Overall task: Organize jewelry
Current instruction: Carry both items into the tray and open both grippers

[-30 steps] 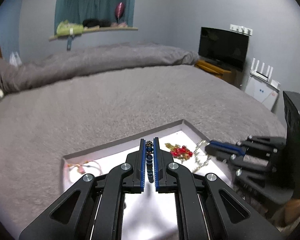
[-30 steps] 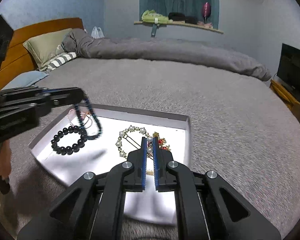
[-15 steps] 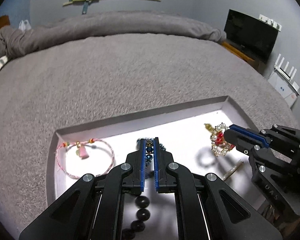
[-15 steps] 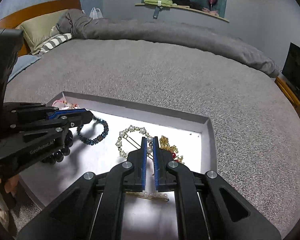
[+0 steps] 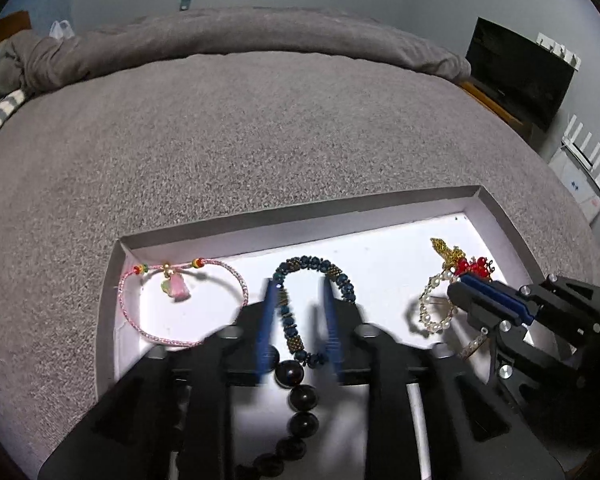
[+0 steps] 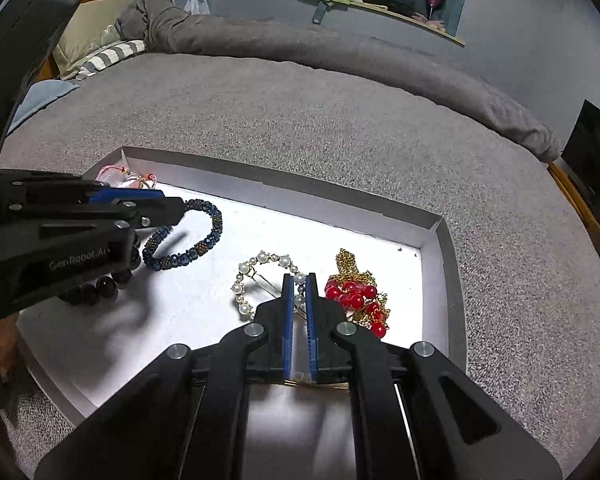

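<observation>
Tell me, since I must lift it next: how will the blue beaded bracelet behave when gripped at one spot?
The blue beaded bracelet lies as a bent, uneven loop, so it probably droops from a single grip. Its small faceted beads look glossy, so it may slip between the left gripper's open fingers. On the white tray it likely slides when pushed.

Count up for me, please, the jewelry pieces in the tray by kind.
bracelets: 3 (pink bracelet, blue bracelet, black bracelet)
pearl hoop: 1
gold chain with red beads: 1
slim gold clip, partly hidden: 1
Total: 6, all in the tray
</observation>
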Action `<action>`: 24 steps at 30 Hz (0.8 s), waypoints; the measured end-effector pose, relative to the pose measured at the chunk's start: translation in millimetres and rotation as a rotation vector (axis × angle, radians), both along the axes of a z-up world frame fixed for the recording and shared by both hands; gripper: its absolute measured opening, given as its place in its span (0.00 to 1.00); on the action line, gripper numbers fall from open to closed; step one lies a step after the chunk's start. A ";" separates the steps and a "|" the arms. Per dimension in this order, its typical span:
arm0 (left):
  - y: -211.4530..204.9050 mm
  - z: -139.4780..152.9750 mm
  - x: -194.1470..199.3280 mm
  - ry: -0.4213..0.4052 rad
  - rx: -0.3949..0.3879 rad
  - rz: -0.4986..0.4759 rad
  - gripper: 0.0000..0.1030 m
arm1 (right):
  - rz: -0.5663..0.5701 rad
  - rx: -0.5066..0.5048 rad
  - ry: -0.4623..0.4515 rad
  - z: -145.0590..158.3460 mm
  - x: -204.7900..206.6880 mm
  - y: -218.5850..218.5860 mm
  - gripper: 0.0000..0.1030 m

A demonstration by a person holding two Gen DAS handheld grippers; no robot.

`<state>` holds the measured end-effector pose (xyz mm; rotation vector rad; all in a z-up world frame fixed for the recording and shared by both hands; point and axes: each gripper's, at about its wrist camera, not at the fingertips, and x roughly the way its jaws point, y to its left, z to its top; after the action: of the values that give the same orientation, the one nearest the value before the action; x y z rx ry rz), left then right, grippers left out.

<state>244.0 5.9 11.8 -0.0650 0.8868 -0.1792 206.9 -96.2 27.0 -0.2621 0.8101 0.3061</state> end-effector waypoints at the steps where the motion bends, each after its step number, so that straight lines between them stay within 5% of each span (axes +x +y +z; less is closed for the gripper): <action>1: 0.0 1.2 -1.0 -0.007 0.000 0.000 0.30 | -0.001 0.001 -0.001 -0.1 -0.2 0.5 0.06; 9: 1.2 5.4 -6.8 -0.029 -0.001 0.006 0.30 | -0.019 0.037 -0.005 1.4 1.0 -6.8 0.06; 13: 0.3 7.5 -9.8 -0.045 0.009 0.011 0.33 | -0.021 0.051 -0.006 2.5 0.6 -10.0 0.17; 20: 2.0 16.8 -18.4 -0.073 0.001 0.014 0.42 | -0.043 0.090 -0.037 13.0 -5.7 -24.7 0.19; 24: -1.1 24.7 -29.6 -0.105 0.023 0.019 0.48 | -0.074 0.130 -0.064 23.4 -10.4 -39.0 0.36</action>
<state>214.4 4.7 36.5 -0.0418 0.7830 -0.1532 196.4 -135.1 50.5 -0.1191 0.7315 0.2783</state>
